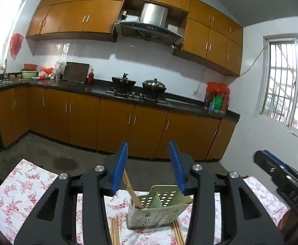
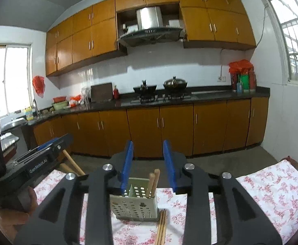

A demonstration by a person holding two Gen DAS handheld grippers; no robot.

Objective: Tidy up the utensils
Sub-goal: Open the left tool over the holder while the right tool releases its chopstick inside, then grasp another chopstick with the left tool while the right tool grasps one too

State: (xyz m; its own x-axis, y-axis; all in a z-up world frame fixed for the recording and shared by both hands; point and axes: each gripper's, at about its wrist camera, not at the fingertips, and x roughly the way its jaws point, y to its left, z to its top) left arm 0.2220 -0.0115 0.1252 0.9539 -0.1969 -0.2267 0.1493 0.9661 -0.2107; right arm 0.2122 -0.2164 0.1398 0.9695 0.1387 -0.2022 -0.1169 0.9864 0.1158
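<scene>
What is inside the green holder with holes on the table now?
A pair of wooden chopsticks stands in one compartment of the green holder, leaning on its rim. The divider and walls hide the bottom, so the other compartment cannot be fully checked.

Left hand-held gripper (image 1: 148, 167) points slightly below level, blue fingers (image 1: 119, 167) parted, nothing pressed between the pads. Right hand-held gripper (image 2: 148, 163) points likewise, fingers (image 2: 169, 163) parted a little narrower. A hand (image 2: 16, 208) grips the left one's body.
</scene>
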